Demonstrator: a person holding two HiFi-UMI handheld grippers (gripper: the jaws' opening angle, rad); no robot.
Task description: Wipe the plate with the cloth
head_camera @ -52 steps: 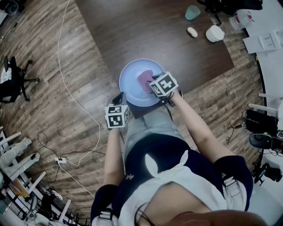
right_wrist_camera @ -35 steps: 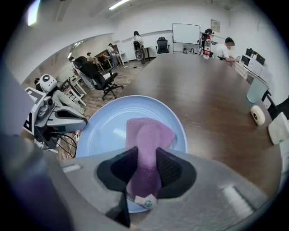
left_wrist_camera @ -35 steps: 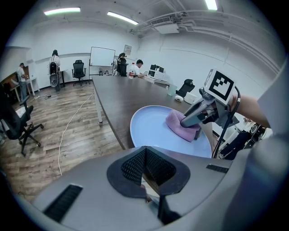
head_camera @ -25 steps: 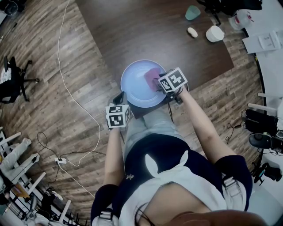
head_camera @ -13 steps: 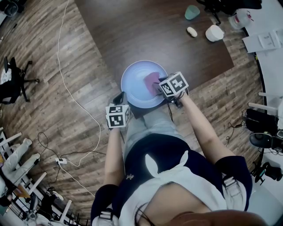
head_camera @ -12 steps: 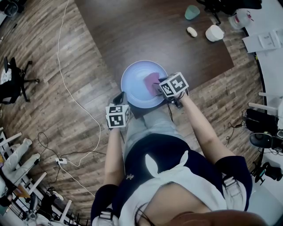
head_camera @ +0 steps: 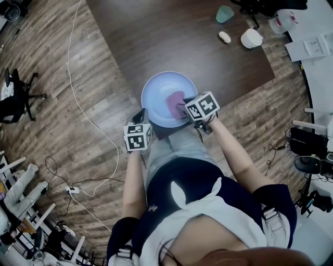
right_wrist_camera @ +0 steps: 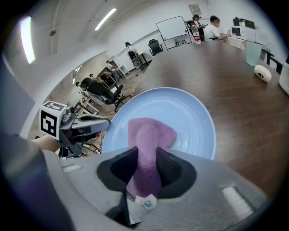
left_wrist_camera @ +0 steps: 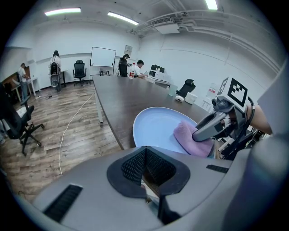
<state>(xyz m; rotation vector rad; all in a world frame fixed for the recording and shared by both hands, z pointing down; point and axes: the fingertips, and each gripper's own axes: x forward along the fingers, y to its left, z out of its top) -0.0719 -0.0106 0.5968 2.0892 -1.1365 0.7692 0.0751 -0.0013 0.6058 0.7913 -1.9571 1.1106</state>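
Round pale-blue plate [right_wrist_camera: 189,113], flat, bunched pink cloth [right_wrist_camera: 149,135] on it, in right claw [right_wrist_camera: 143,159]

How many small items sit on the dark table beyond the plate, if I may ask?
3: a teal cup farthest, a small white oval object nearer, and a white round container to its right. Others may lie outside the frame.

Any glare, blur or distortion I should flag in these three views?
Head view: even light, sharp, floorboards bowed at the edges. Left gripper view: strong fisheye, ceiling lights bright, left gripper soft up close. Right gripper view: faint sheen on the plate, cloth sharp, black corners.
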